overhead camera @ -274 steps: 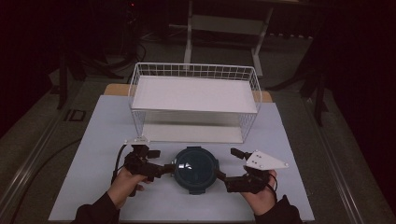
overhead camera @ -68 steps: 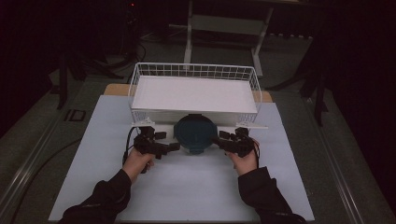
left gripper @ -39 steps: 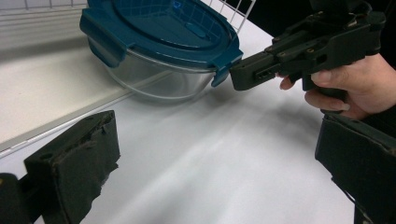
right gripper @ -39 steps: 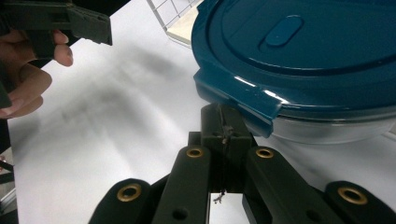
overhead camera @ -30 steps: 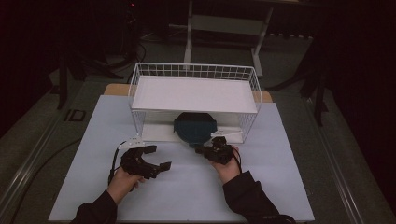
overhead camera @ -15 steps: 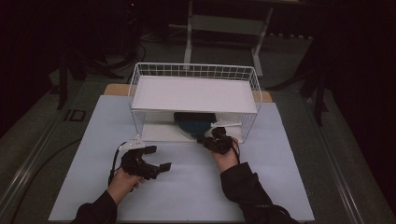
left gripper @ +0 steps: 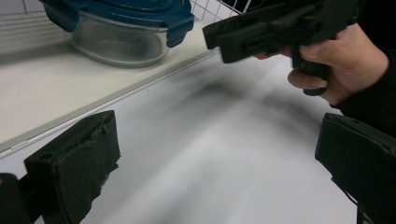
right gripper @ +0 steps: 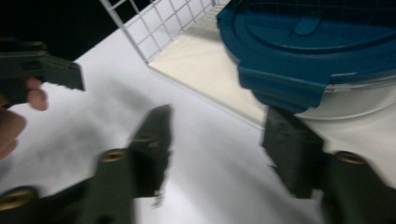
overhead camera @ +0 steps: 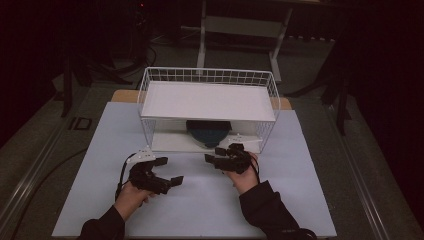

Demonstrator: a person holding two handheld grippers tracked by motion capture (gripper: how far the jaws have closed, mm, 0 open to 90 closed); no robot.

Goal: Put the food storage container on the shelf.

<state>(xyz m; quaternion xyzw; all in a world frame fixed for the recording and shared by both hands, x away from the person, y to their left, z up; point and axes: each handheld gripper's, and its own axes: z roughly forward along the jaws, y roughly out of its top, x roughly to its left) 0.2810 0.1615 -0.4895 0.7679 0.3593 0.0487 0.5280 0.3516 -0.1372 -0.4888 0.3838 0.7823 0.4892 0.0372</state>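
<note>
A round glass container with a blue clip lid [overhead camera: 207, 132] sits on the lower shelf of the white wire rack [overhead camera: 207, 100]; it also shows in the left gripper view [left gripper: 121, 32] and the right gripper view [right gripper: 317, 46]. My right gripper [overhead camera: 216, 154] hangs just in front of the rack, near the container's front edge. Its jaws have just been opening and stand apart with nothing between them [right gripper: 222, 151]. My left gripper [overhead camera: 170, 171] is open and empty [left gripper: 217, 163] over the white mat, left of the right gripper [left gripper: 261, 30].
The rack stands at the back of a white mat [overhead camera: 300, 190] that covers the table. Its solid upper shelf [overhead camera: 210, 100] roofs the low slot that holds the container. Wire walls close the rack's sides. Dark floor and stands lie beyond.
The container went a little deeper under the upper shelf. My right gripper pushed toward the rack, then drew back slightly with its jaws parted. The left gripper kept still.
</note>
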